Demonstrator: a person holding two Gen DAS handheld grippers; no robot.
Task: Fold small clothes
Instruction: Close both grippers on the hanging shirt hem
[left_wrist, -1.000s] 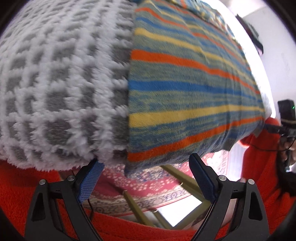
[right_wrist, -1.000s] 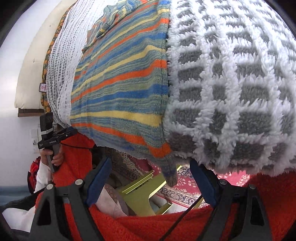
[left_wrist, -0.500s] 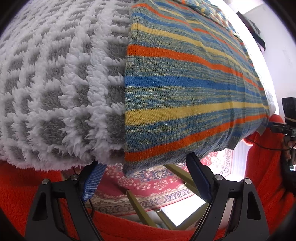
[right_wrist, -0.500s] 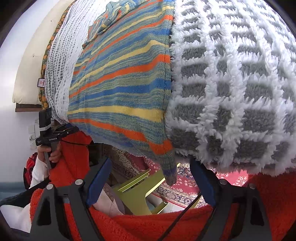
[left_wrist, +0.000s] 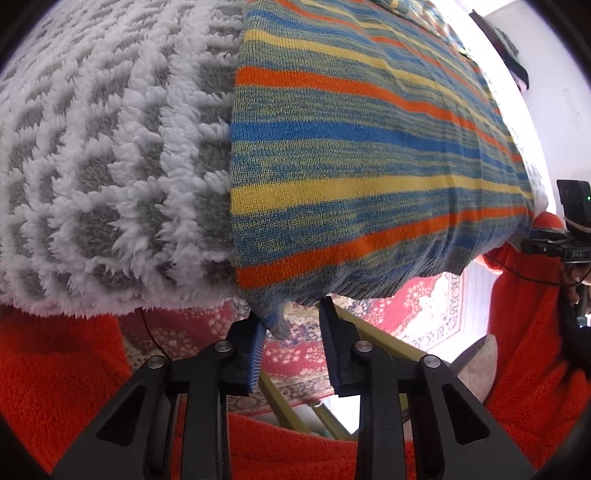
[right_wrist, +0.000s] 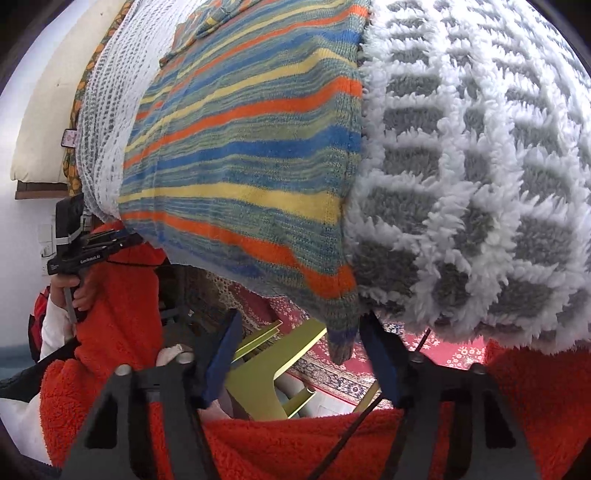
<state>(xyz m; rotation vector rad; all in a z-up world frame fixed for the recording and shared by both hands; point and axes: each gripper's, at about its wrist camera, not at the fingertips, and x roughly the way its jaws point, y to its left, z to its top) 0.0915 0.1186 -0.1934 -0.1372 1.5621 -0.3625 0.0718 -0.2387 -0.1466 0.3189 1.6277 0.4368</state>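
A striped knit garment (left_wrist: 354, 162), orange, blue and yellow, lies flat on a fluffy grey-and-white blanket (left_wrist: 110, 155), its hem hanging over the near edge. My left gripper (left_wrist: 291, 325) has narrowed around the hem's left corner, which sits between the blue pads; the jaws still stand a little apart. In the right wrist view the garment (right_wrist: 243, 173) lies left of the blanket (right_wrist: 472, 166). My right gripper (right_wrist: 299, 350) is open, its jaws either side of the hanging right corner (right_wrist: 341, 339).
A red patterned rug (left_wrist: 424, 306) and an olive-green chair frame (right_wrist: 266, 380) lie below the edge. The person's orange fleece (left_wrist: 535, 332) fills the lower views. The other gripper (right_wrist: 85, 251) shows at the left of the right wrist view.
My left gripper's jaws have closed in from wide open around the hem's left corner. Both grippers have moved closer to the garment's hem.
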